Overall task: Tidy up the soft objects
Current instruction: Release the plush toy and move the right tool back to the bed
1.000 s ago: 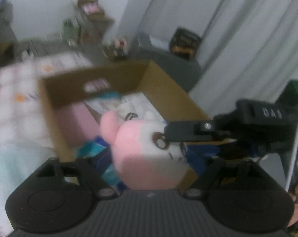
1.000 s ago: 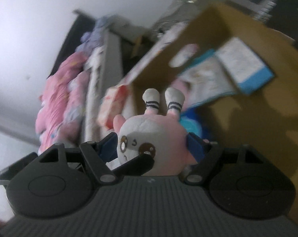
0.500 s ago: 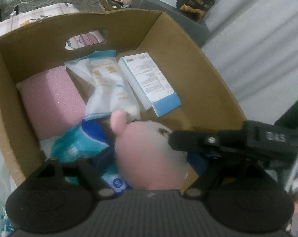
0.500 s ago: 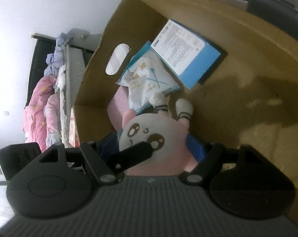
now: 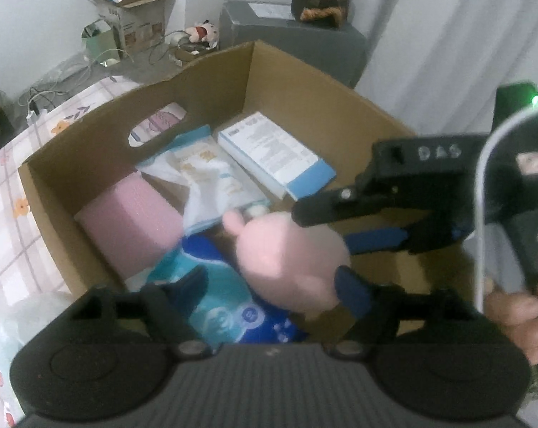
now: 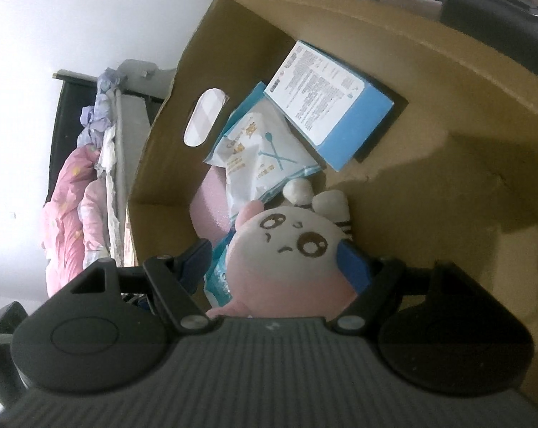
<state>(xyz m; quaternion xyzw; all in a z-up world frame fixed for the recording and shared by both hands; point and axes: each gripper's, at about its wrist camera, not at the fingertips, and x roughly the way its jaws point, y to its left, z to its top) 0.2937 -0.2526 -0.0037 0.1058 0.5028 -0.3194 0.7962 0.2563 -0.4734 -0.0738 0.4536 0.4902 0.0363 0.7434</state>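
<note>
One plush toy (image 6: 290, 249) lies inside one cardboard box (image 6: 429, 82), on one blue wipes pack (image 5: 219, 303); beside it: one pink block (image 5: 133, 224), one white pouch (image 6: 265, 157), one blue-and-white carton (image 6: 326, 103). Left gripper (image 5: 269, 285) closing around the plush, left finger clear; right gripper (image 6: 272, 260) spread, right pad (image 6: 353, 267) touching, left clear.

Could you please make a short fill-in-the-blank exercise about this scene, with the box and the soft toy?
1. The plush toy has a white face and a ____ body.
2. It is inside a ____ box, between the fingers of the right hand-held gripper.
3. The box wall has an oval ____ hole.
4. The flat carton lying in the box is white and ____.

Missing words: pink; cardboard; handle; blue
</note>
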